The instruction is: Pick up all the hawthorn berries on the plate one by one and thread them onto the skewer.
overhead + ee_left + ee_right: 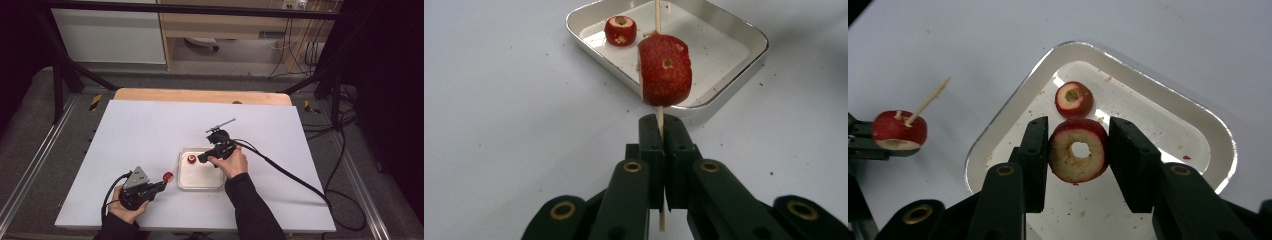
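Right gripper (pixel 1075 150) fingers clamping cored fruit ring (pixel 1078 150) over tray (pixel 1148 75), left gripper (pixel 663 135) fingers pinching skewer (pixel 660 122) bearing fruit slice (pixel 665 70)

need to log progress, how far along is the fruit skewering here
Done: one red fruit piece is threaded on the skewer that the left gripper clamps. In hand: the right gripper grips a cored slice over the tray. Left: thread that slice, then the smaller piece lying in the tray.

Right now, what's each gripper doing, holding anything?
Left gripper: shut on the skewer carrying a fruit piece.
Right gripper: shut on a cored fruit slice over the tray.
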### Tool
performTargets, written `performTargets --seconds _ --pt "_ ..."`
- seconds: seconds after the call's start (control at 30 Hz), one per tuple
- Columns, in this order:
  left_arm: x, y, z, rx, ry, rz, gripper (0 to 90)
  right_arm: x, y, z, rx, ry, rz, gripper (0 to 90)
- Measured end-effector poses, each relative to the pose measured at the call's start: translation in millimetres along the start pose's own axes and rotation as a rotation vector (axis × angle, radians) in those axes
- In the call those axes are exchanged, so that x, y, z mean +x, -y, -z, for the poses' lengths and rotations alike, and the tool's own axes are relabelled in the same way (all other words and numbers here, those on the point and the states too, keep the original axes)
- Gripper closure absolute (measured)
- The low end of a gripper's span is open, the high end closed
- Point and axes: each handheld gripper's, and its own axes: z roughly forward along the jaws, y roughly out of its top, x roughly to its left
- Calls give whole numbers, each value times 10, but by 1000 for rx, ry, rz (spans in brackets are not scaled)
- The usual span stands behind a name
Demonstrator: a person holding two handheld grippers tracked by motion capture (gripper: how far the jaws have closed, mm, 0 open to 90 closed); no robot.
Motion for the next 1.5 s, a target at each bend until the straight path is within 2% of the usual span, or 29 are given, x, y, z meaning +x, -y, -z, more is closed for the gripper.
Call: performTargets --seconds 0.2,0.4,0.57,0.63,0.73,1.07,1.17,1.5 --pt "-46 -18 -15 -6 -5 6 879 -72 164 225 -171 -54 -15 616" --pt "-139 -52 -37 -24 -7 29 879 -170 380 382 -383 -119 -58 616" --pt "-247 -121 -65 -38 -17 42 878 -248 530 429 -535 -160 -102 616" --pt "-284 -159 -91 -53 5 43 879 -276 576 427 -585 -169 -113 616" --pt "-353 -214 -103 -48 9 58 878 -306 634 417 -646 -168 -118 616" --pt "-589 -470 -284 -20 40 75 878 -318 740 412 -795 -120 -67 617" --pt "-650 -522 -356 -13 52 77 878 -314 753 428 -823 -106 -61 617" --pt "-701 -613 -443 -14 61 110 878 -302 754 447 -853 -108 -49 617"
